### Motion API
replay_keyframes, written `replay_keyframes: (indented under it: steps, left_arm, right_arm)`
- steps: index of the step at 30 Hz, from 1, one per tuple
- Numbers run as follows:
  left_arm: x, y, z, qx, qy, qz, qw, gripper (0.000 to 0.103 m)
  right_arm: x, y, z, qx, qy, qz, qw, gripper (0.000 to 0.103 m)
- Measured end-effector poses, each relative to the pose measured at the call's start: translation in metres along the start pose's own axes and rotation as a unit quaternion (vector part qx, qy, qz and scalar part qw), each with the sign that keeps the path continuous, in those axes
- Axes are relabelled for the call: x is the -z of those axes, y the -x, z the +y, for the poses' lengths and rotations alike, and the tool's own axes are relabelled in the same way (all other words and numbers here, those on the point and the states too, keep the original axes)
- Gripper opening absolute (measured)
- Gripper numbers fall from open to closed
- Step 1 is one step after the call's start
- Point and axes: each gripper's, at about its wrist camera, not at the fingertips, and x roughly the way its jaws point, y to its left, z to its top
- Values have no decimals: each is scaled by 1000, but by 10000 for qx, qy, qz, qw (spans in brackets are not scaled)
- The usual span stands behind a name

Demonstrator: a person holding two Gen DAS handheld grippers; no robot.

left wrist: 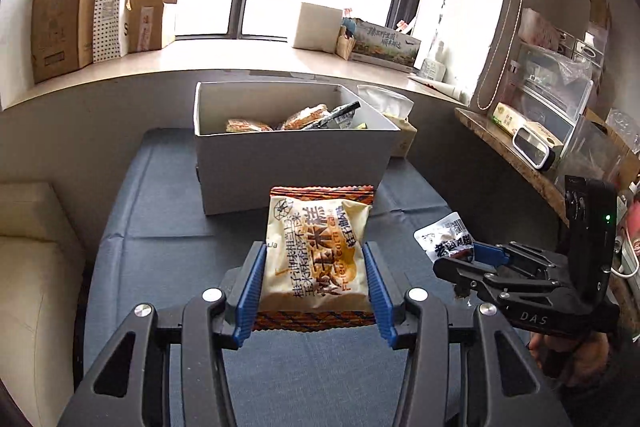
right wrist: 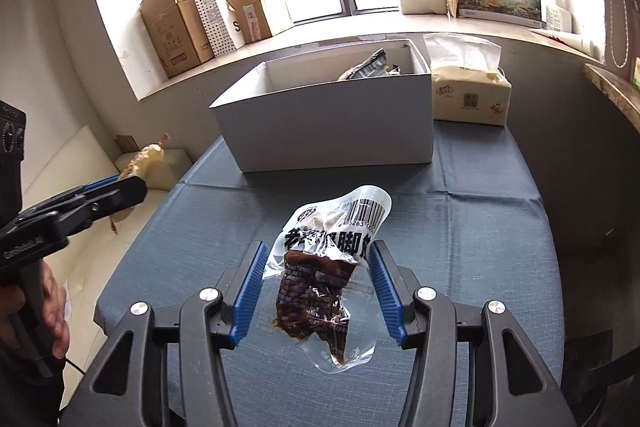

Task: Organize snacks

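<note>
My left gripper (left wrist: pixel 316 267) is shut on an orange and cream corn cake packet (left wrist: pixel 318 255), held above the blue tablecloth (left wrist: pixel 160 255). My right gripper (right wrist: pixel 318 267) is shut on a clear packet of dark braised meat (right wrist: pixel 324 275), also held above the cloth. The right gripper shows at the right of the left wrist view (left wrist: pixel 476 257) with its packet (left wrist: pixel 444 237). The left gripper shows at the left of the right wrist view (right wrist: pixel 132 187) with its packet (right wrist: pixel 148 159). A white open box (left wrist: pixel 288 163) stands ahead of both and holds several snack packets (left wrist: pixel 304 121); it also shows in the right wrist view (right wrist: pixel 332 131).
A tissue pack (right wrist: pixel 470 91) stands right of the box. A windowsill (left wrist: pixel 240 61) behind holds cardboard boxes (left wrist: pixel 60 23) and a paper bag. A cream sofa (left wrist: pixel 32 267) lies left of the table. A cluttered wooden shelf (left wrist: pixel 540 131) runs along the right.
</note>
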Motion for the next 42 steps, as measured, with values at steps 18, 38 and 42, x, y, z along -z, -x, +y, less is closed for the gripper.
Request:
replay_keyframes:
  steps: [18,38,42]
  left_arm:
    - [-100,-67,23,-77,-70,-208,9997,53]
    - [-179,-179,69,-750,-60,94,9971,103]
    - [-176,-174,70,-908,-89,84,9958,103]
  right_arm:
    - [-99,-26,6,-251,376,-399,9982,57]
    - [-225,-136,-51,63,-594,-205,9980,103]
    - [-218,-131,-51,359,-445,-286,9980,103]
